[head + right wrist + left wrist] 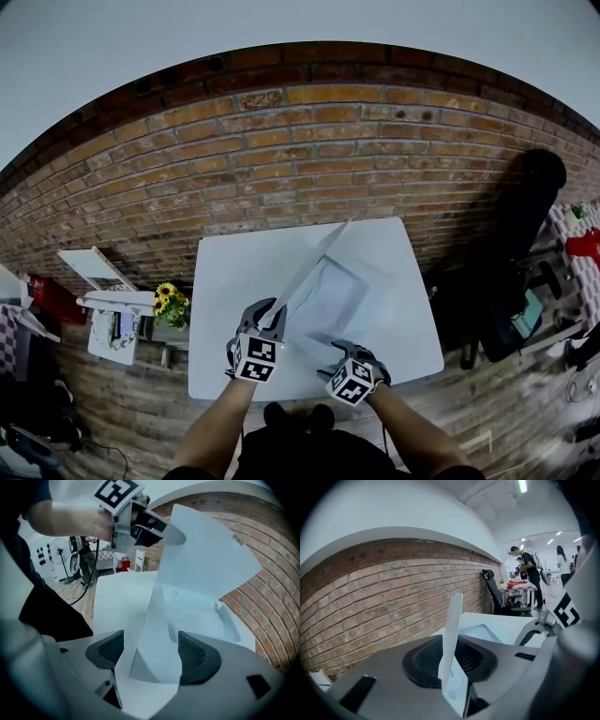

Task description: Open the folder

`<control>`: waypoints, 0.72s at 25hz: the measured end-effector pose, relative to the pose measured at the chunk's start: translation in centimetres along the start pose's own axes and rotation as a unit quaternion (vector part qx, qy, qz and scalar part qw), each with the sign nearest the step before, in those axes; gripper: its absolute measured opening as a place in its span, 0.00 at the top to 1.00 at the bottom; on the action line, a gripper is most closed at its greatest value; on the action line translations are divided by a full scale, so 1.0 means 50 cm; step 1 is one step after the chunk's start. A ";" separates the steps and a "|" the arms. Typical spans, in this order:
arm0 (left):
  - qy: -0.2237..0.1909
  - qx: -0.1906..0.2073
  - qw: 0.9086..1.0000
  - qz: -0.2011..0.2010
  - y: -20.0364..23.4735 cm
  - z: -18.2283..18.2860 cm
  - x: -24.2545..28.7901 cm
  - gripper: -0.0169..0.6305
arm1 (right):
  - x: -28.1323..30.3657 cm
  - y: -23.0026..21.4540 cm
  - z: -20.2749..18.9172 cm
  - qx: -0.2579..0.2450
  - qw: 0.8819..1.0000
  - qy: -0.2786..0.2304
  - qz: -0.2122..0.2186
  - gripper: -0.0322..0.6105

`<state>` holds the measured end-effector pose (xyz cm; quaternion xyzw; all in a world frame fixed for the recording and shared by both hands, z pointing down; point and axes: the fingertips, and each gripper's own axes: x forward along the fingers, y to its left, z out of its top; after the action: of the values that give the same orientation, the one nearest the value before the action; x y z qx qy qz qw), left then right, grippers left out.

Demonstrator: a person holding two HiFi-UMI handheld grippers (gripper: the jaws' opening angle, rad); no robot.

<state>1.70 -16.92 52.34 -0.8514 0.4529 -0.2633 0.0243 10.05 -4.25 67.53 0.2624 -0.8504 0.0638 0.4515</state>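
A translucent white folder lies on the white table. Its cover stands raised at a steep slant from the near left edge. My left gripper is shut on the cover's near edge; in the left gripper view the sheet runs edge-on between the dark pads. My right gripper hovers at the folder's near right corner, jaws open. In the right gripper view the folder's lower sheet lies beneath and between its pads untouched, while the left gripper holds up the cover.
A brick wall rises behind the table. A black office chair stands to the table's right. At the left are a white rack and yellow flowers. People stand far off in the room.
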 end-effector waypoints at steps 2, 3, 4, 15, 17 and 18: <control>-0.007 -0.008 1.000 0.006 0.016 0.016 0.004 0.86 | 0.013 -0.004 -0.007 -0.008 1.000 0.016 -0.001 0.39; -0.008 -0.012 1.000 0.010 0.027 0.020 0.006 0.87 | 0.016 -0.006 -0.010 -0.012 1.000 0.023 -0.003 0.39; -0.007 -0.014 1.000 0.014 0.040 0.022 0.008 0.90 | 0.018 -0.008 -0.014 -0.018 0.999 0.030 -0.007 0.40; 0.050 -0.178 0.978 0.099 0.230 -0.153 -0.113 0.93 | 0.012 -0.032 -0.046 -0.105 0.986 0.129 -0.005 0.51; 0.075 -0.213 0.966 0.126 0.252 -0.226 -0.159 0.93 | 0.013 -0.041 -0.047 -0.105 0.985 0.138 0.001 0.52; 0.087 -0.226 0.960 0.138 0.258 -0.262 -0.179 0.92 | 0.015 -0.047 -0.044 -0.106 0.984 0.142 0.001 0.53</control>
<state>-18.29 -14.90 56.17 -0.7377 0.6141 -0.2216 -0.1721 12.50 -5.78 69.14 0.2004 -0.7801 0.0103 0.5926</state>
